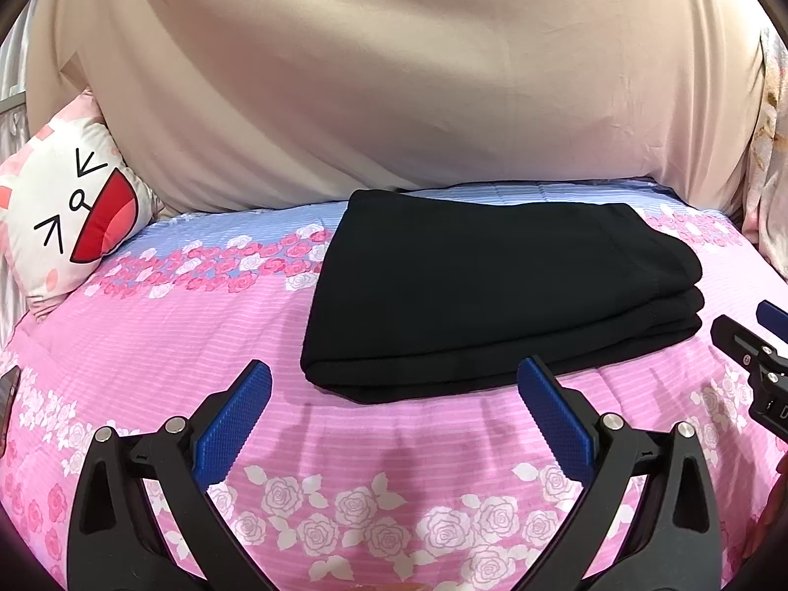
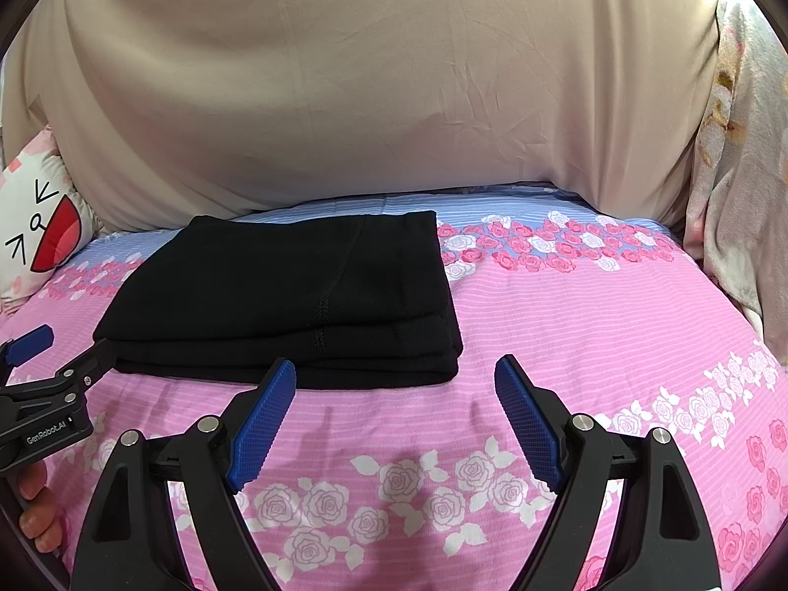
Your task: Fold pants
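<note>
pants (image 1: 492, 290) folded on bedspread (image 1: 394, 443) | left gripper (image 1: 394, 384) jaws apart, empty | right gripper (image 2: 394, 379) likewise

Rose-print bedspread (image 1: 147, 325), cartoon-face pillow (image 1: 74, 216) (far left), beige sheet (image 1: 394, 88).

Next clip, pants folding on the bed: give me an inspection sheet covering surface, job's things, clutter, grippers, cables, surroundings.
Surface: pink floral bedspread with a blue band at the back.
Job's things: black pants lying folded in a flat stack of layers, touched by neither gripper.
Clutter: cartoon-face cushion at the left; a dark object at the left view's left edge, too cut off to identify.
Grippers: left gripper open, empty, short of the pants; right gripper open, empty.
Cables: nothing seen.
Surroundings: beige sheet draped behind; pale floral fabric at the right.
</note>
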A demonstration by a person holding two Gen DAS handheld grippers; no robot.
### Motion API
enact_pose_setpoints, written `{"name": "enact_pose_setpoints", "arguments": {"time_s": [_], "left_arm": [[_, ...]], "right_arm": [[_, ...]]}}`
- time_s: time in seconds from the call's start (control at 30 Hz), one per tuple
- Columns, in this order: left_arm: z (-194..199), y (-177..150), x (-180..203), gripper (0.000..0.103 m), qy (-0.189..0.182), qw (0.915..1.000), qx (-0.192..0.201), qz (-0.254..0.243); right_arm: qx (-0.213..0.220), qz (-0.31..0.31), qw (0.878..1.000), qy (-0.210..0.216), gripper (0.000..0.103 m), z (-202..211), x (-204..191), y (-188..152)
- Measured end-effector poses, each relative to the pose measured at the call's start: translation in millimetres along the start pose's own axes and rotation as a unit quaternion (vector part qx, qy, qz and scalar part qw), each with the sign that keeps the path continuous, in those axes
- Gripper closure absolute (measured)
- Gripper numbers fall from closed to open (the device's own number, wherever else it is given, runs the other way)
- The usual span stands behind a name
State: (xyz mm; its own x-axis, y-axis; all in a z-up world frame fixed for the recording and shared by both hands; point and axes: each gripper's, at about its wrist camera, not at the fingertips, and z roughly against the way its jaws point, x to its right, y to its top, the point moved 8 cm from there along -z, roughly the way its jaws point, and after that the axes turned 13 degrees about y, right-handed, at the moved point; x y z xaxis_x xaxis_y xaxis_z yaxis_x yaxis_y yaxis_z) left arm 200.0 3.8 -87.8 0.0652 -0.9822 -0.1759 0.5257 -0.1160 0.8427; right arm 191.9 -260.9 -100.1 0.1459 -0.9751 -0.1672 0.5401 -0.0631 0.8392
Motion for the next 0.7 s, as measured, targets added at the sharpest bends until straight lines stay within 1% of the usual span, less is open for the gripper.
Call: {"name": "enact_pose_setpoints", "arguments": {"time_s": [0.37, 0.5, 0.7], "left_arm": [[0.0, 0.7, -0.8, 0.005, 0.004, 1.0000, 0.002, 0.005], [-2.4, -0.1, -4.4, 0.005, 0.003, 0.9999, -0.005, 0.013], [2.4, 1.5, -1.8, 0.005, 0.004, 1.0000, 0.006, 0.005]], "right_arm": [[0.000, 0.000, 1.000, 0.000, 0.022, 0.1, 0.3, -0.1], [-0.001, 0.000, 1.000, 0.000, 0.022, -0.1, 0.1, -0.6], [-0.001, 0.001, 1.000, 0.001, 0.022, -0.3, 0.8, -0.4]]}}
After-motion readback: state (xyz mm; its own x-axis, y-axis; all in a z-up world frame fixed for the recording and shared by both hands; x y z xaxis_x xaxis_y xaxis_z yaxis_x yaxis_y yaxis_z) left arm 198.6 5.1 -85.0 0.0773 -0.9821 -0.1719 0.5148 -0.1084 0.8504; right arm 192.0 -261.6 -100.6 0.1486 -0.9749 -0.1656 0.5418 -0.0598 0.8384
